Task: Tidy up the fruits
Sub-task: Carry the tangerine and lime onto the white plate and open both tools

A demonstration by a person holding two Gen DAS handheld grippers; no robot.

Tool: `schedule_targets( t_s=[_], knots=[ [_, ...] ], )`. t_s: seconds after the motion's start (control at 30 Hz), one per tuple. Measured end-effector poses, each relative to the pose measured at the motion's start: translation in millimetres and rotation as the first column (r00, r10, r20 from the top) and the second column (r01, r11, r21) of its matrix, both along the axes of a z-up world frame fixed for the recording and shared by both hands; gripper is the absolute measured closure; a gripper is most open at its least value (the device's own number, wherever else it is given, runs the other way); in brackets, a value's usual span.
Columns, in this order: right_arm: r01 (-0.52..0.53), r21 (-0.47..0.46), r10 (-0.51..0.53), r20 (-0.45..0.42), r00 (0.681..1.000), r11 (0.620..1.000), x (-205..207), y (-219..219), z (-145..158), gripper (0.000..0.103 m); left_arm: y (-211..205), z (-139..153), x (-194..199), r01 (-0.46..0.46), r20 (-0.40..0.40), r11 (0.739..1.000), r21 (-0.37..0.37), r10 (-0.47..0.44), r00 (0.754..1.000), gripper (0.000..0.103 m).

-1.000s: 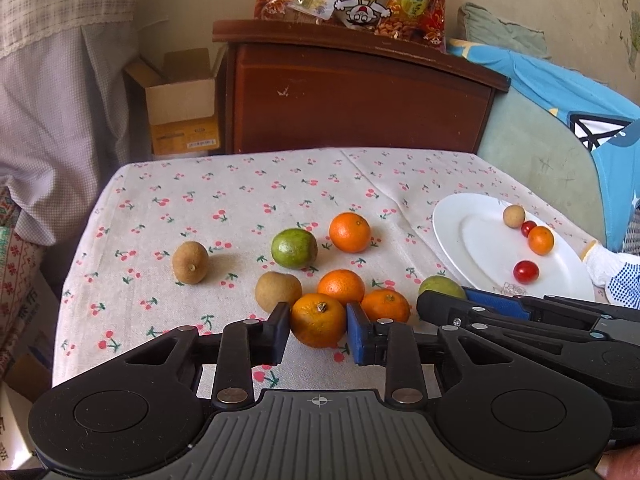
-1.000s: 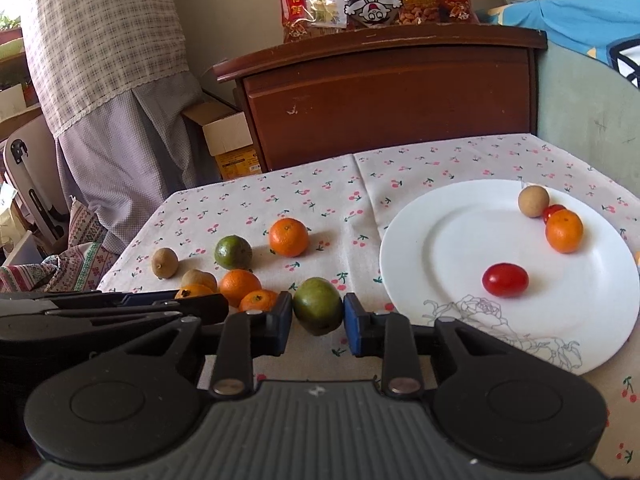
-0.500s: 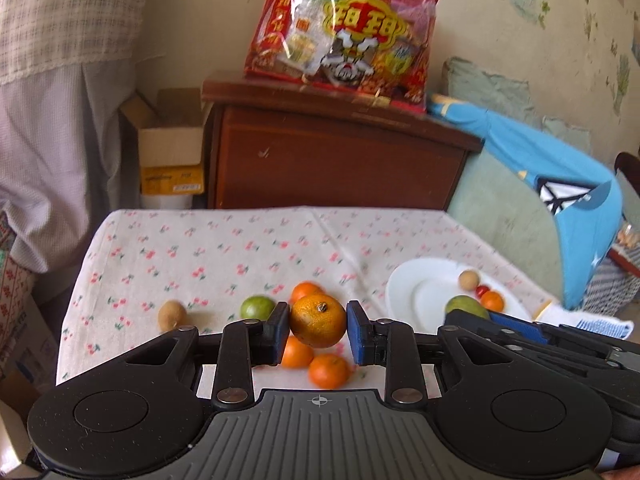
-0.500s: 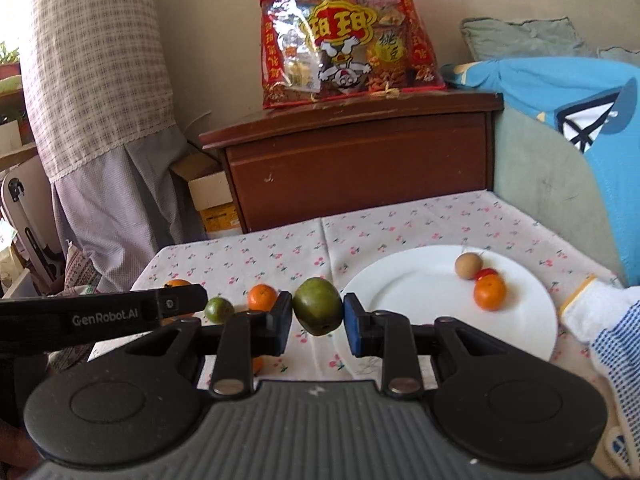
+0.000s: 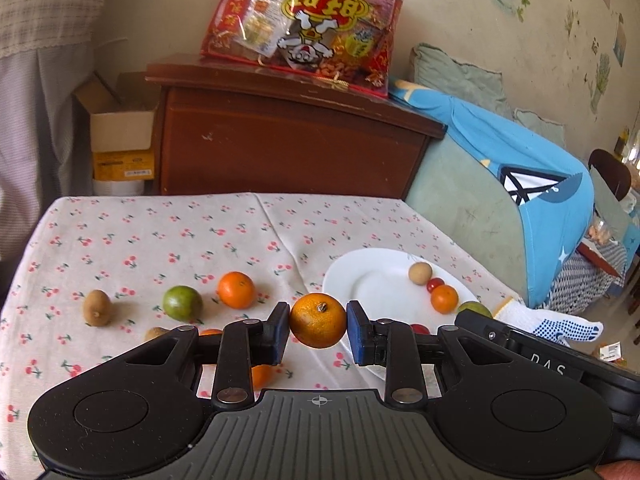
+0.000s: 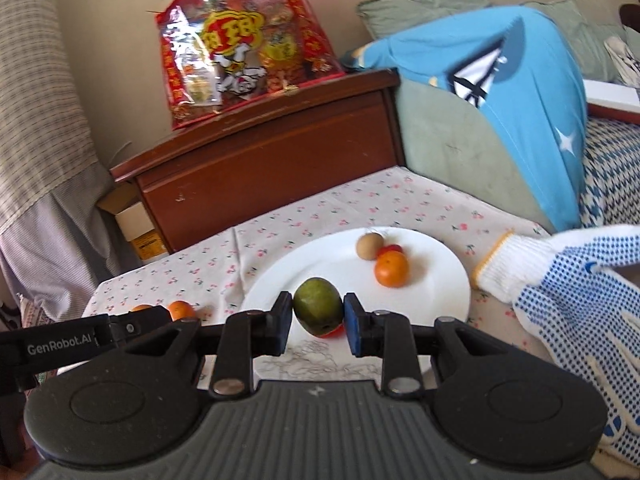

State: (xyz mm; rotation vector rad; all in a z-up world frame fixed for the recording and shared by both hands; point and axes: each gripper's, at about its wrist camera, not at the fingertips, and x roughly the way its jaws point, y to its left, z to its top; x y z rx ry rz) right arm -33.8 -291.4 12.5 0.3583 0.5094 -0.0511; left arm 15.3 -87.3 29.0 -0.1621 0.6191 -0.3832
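On white plate (image 6: pixel 432 280) — one orange, one longan, two cherry tomatoes; left tool (image 5: pixel 318 322) clamps tangerine (image 5: pixel 318 320), right tool (image 6: pixel 319 307) clamps green fruit (image 6: pixel 319 306).

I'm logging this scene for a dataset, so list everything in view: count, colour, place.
plate: one, white, on tablecloth, holding a tan fruit, two red tomatoes, one orange
loose fruit: orange, green, brown, on the cloth left of plate
snack bag: one, red, on brown cabinet
cardboard box: one, beside cabinet
glove: white, blue dots, right of plate
left gripper: shut on orange
right gripper: shut on green fruit
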Motion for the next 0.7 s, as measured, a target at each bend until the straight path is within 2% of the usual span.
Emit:
schedule_targets(
  t_s=[0.3,0.7],
  knots=[
    [0.064,0.034,-0.062,-0.068,0.996,0.997,1.4,-14.1,-17.1,0.075,-28.0,-20.5,16.1,0.049,-0.053,0.999,0.000,-0.049,0.997,0.075],
    [0.084,0.062,-0.078,-0.089,0.993,0.995,7.4,-18.9,-24.6,0.073,-50.3,-38.2,31.8,0.078,-0.097,0.997,0.020,-0.076,0.992,0.074]
  ],
)
